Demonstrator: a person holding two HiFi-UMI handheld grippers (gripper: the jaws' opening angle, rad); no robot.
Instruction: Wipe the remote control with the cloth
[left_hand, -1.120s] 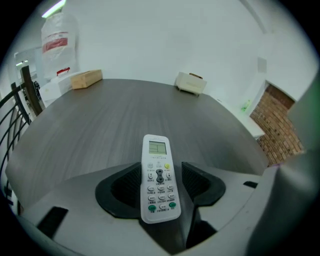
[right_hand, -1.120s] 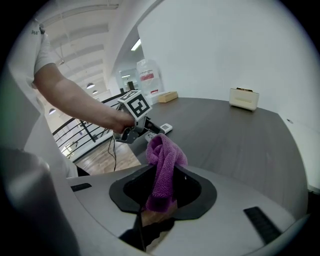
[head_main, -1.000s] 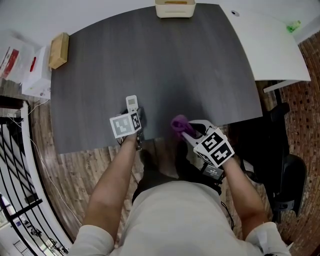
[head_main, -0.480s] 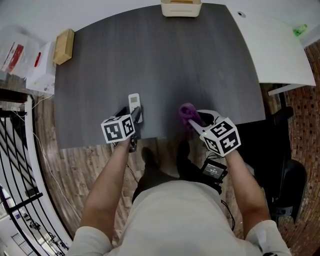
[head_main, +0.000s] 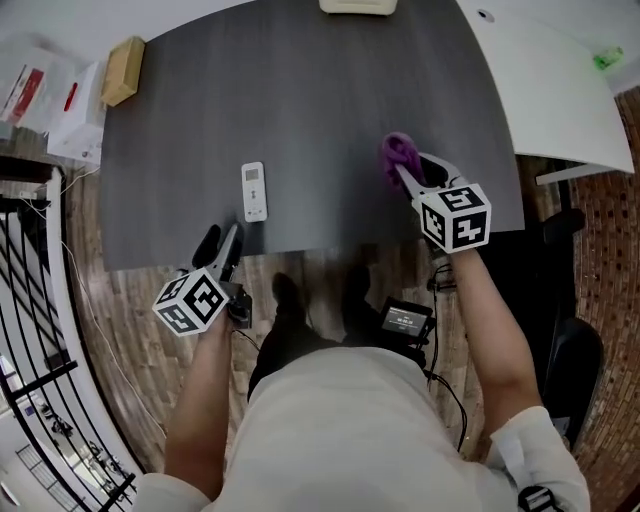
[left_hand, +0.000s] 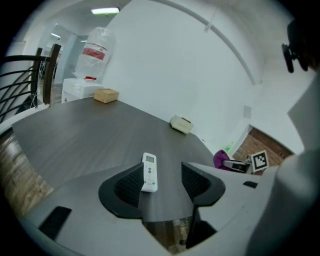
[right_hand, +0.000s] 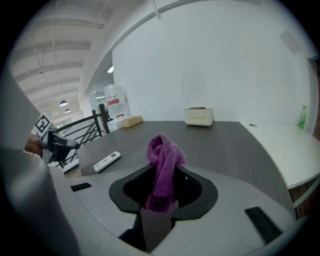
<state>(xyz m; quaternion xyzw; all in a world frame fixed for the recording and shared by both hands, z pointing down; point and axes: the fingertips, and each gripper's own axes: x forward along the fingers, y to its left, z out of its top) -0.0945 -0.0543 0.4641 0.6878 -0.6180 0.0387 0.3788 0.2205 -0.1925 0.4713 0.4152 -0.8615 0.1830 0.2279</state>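
White remote control (head_main: 255, 190) is lying flat, buttons up, near the dark table's (head_main: 320, 90) front edge, screen end pointing away; purple cloth (right_hand: 162, 160) is standing bunched, pinched between the right gripper's (right_hand: 163, 187) jaws

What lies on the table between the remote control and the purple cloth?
Nothing. In the head view, only bare dark tabletop separates the remote control from the cloth pinched in the right claw.

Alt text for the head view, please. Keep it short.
A white remote control lies on a dark grey table, seen from above. The left gripper, open and empty, hangs at the near edge; the right gripper holds a purple cloth above the table's right side.
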